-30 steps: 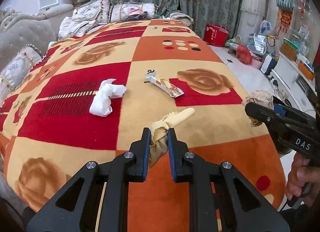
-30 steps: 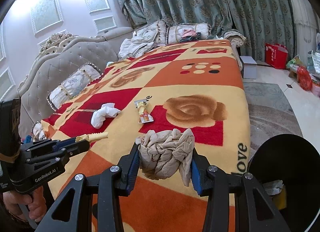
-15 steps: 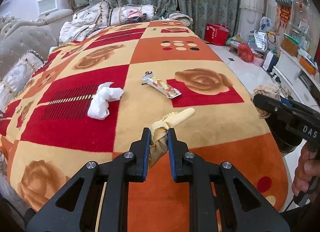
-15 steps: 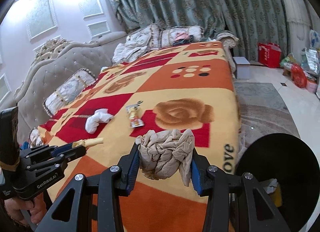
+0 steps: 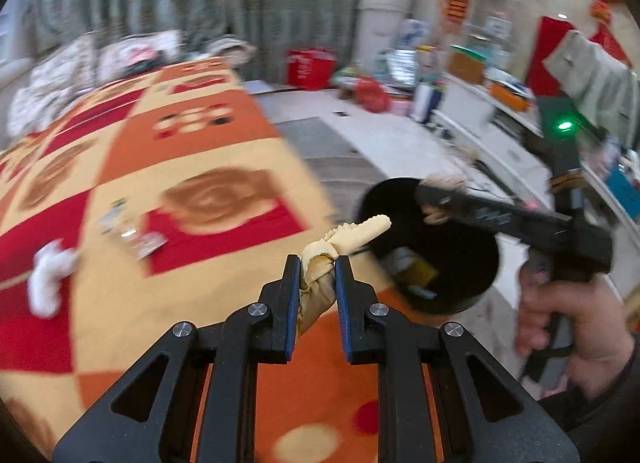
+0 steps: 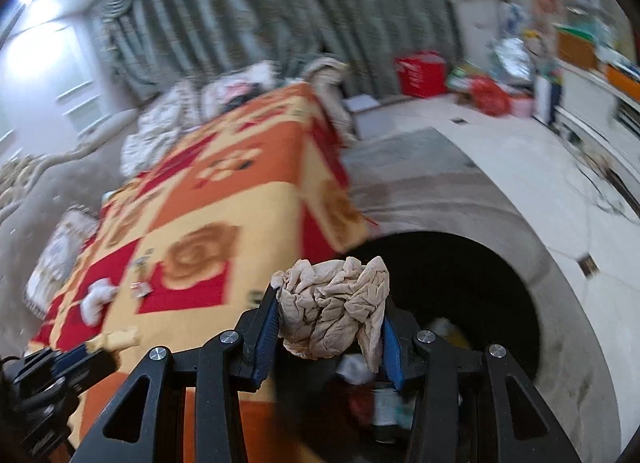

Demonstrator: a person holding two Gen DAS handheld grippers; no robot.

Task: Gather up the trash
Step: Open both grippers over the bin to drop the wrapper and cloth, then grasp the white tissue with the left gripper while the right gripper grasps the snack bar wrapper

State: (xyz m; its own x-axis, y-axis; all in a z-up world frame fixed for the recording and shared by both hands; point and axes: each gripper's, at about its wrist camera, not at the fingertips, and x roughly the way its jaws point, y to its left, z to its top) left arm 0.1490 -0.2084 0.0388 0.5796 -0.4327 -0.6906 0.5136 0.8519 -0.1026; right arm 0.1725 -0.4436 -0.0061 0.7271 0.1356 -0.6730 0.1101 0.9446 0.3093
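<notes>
My left gripper (image 5: 317, 263) is shut on a yellow-tan crumpled wrapper (image 5: 344, 239), held above the bed's right edge near the black trash bin (image 5: 460, 263). My right gripper (image 6: 330, 303) is shut on a beige crumpled paper wad (image 6: 332, 311) and holds it over the mouth of the black bin (image 6: 480, 279), which has trash inside. The right gripper also shows in the left wrist view (image 5: 436, 195), over the bin. A white tissue (image 5: 50, 273) and a snack wrapper (image 5: 132, 233) lie on the orange and red blanket (image 5: 200, 143).
The bin stands on the floor against the bed's right side. A red box (image 5: 312, 67), bags and a white cabinet (image 5: 480, 119) crowd the far right. Pillows (image 6: 168, 119) and curtains are at the bed's head. Both views are motion-blurred.
Both grippers have swung right, off the bed toward the bin. The right gripper with the paper wad is now over the bin's mouth. Both keep their grip.
</notes>
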